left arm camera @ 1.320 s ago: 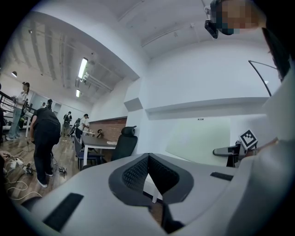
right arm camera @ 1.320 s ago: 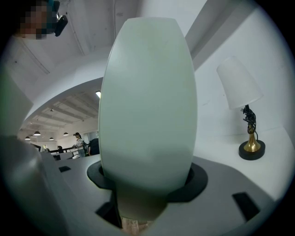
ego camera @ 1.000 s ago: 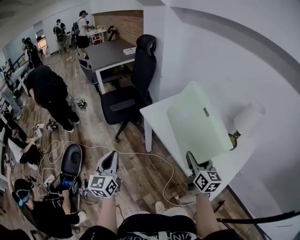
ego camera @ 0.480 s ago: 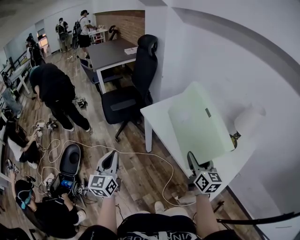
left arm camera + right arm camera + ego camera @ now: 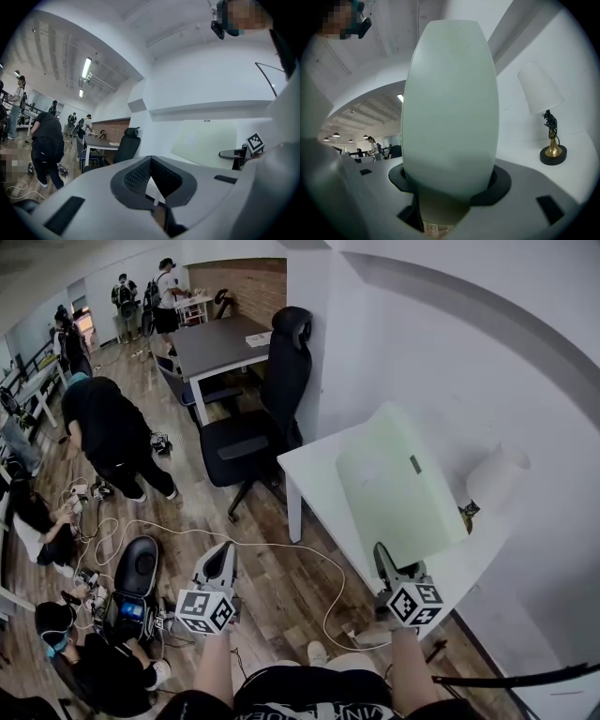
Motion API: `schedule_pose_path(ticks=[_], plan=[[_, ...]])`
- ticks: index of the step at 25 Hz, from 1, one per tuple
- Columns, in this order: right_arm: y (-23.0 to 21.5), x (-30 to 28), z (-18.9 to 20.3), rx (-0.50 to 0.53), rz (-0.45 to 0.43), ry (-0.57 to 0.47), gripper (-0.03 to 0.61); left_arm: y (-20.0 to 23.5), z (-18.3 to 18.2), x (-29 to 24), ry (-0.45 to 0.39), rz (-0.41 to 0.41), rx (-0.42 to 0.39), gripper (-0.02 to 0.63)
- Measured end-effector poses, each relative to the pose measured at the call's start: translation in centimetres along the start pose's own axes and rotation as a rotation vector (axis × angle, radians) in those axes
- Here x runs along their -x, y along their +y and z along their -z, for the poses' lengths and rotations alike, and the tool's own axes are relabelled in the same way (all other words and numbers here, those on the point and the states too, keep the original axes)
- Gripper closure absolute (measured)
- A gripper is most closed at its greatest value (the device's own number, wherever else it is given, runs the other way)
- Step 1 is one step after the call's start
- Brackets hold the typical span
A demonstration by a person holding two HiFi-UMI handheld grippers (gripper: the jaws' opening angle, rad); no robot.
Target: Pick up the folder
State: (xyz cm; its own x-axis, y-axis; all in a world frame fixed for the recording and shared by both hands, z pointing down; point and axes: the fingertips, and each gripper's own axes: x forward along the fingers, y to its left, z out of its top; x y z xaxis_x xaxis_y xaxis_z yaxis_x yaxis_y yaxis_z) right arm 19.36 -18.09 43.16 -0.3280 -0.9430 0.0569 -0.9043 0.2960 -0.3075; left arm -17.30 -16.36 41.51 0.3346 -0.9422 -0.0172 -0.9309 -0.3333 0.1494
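The folder (image 5: 394,484) is a pale green sheet-like cover, tilted up above the white table (image 5: 314,465). My right gripper (image 5: 384,559) is shut on its near edge. In the right gripper view the folder (image 5: 450,103) fills the middle and runs down between the jaws of the right gripper (image 5: 450,187). My left gripper (image 5: 223,559) hangs over the wooden floor, left of the table, shut with nothing in it. In the left gripper view its jaws (image 5: 151,161) meet in a closed V, and the folder (image 5: 206,140) shows off to the right.
A lamp (image 5: 492,479) with a white shade and brass foot stands at the table's far right by the wall. A black office chair (image 5: 272,399) is left of the table, a grey desk (image 5: 220,343) behind it. Cables and several people, one bending (image 5: 108,423), are on the floor to the left.
Both grippers and the folder have kept still. The person in black at the left has shifted about on the floor.
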Motion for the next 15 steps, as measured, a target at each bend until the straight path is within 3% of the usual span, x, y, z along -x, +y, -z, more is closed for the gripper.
schedule_pose_path(ticks=[15], plan=[[-0.71,0.28,0.18,-0.002,0.014,-0.005,0.288,0.14,0.05,-0.45,-0.001,-0.004,-0.003,0.600]])
